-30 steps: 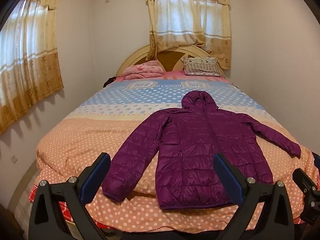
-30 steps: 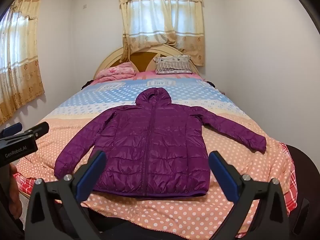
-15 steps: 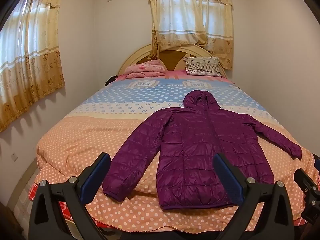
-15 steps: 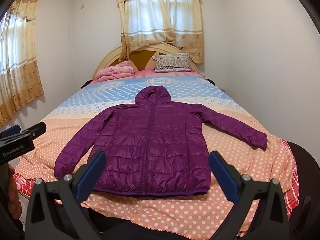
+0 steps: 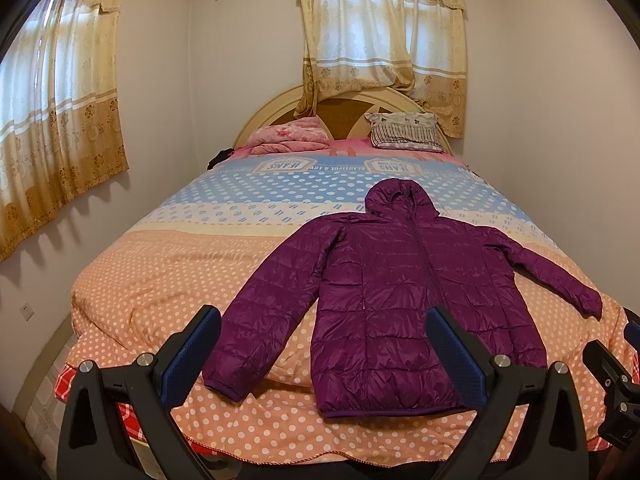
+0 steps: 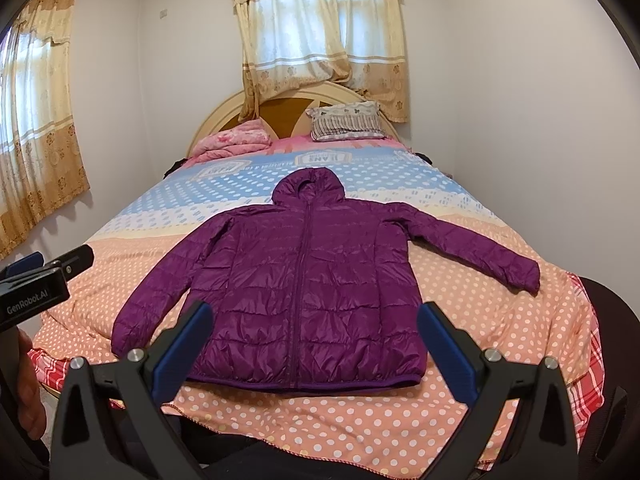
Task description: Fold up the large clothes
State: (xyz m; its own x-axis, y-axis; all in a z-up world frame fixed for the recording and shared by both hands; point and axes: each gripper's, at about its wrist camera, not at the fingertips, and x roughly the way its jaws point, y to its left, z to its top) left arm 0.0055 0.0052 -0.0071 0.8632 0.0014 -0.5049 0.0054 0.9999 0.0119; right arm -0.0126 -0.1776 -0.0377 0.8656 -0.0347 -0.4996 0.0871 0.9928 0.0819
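My left gripper (image 5: 323, 344) and right gripper (image 6: 314, 338) both gape wide, holding nothing, short of the bed's (image 6: 500, 320) foot edge. The purple jacket (image 6: 304, 288) lies flat and unfolded near that edge, sleeves spread, hood toward the headboard (image 6: 224, 116).

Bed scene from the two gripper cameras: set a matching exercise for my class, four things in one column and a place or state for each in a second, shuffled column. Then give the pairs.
Column 1
1. purple jacket
2. pink blanket
3. striped pillow
4. left gripper

Column 2
A. folded at the headboard, on the left
B. open, holding nothing
C. spread flat, sleeves out, hood towards the headboard
D. leaning at the headboard, on the right

Pairs: 1-C, 2-A, 3-D, 4-B
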